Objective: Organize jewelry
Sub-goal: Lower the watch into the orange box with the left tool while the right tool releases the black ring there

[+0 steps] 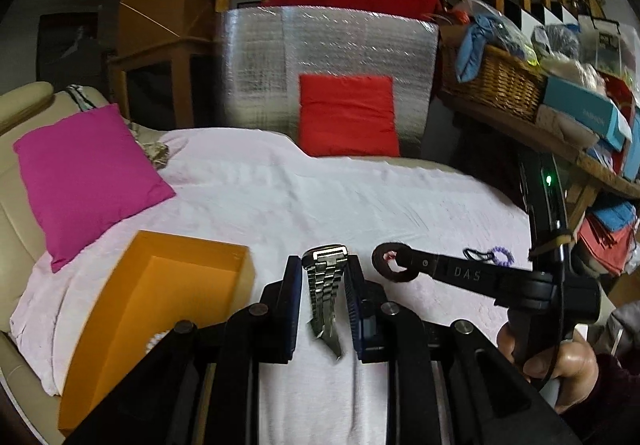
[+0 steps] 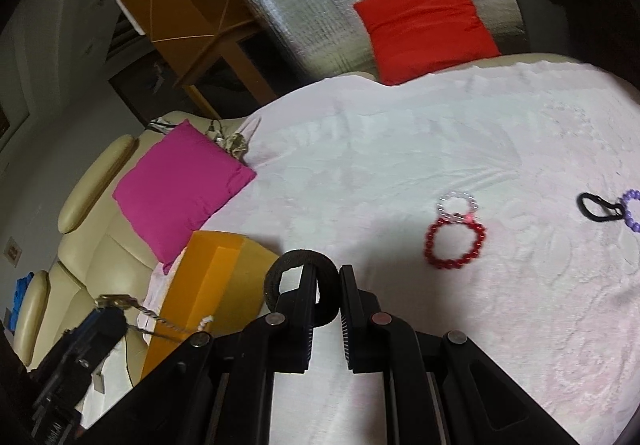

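My left gripper (image 1: 323, 265) is shut on a silver metal watch (image 1: 325, 291), whose open band hangs down between the blue pads. An open orange box (image 1: 160, 305) sits just to its left on the white cloth, with white beads (image 1: 157, 341) inside. My right gripper (image 2: 328, 272) is shut on a black fabric band (image 2: 280, 277), which loops around its left finger. In the left wrist view the right gripper (image 1: 396, 265) is close on the right, holding the black band (image 1: 380, 259). In the right wrist view the left gripper (image 2: 100, 325) shows at the lower left with the watch (image 2: 116, 301).
On the white cloth (image 2: 360, 165) lie a red bead bracelet (image 2: 456, 245), a clear bead bracelet (image 2: 458, 205), a black hair tie (image 2: 598, 207) and a purple bracelet (image 2: 632, 211). A pink cushion (image 1: 84, 177) lies at the left and a red cushion (image 1: 348, 115) at the back. A cluttered wooden shelf (image 1: 520, 97) stands on the right.
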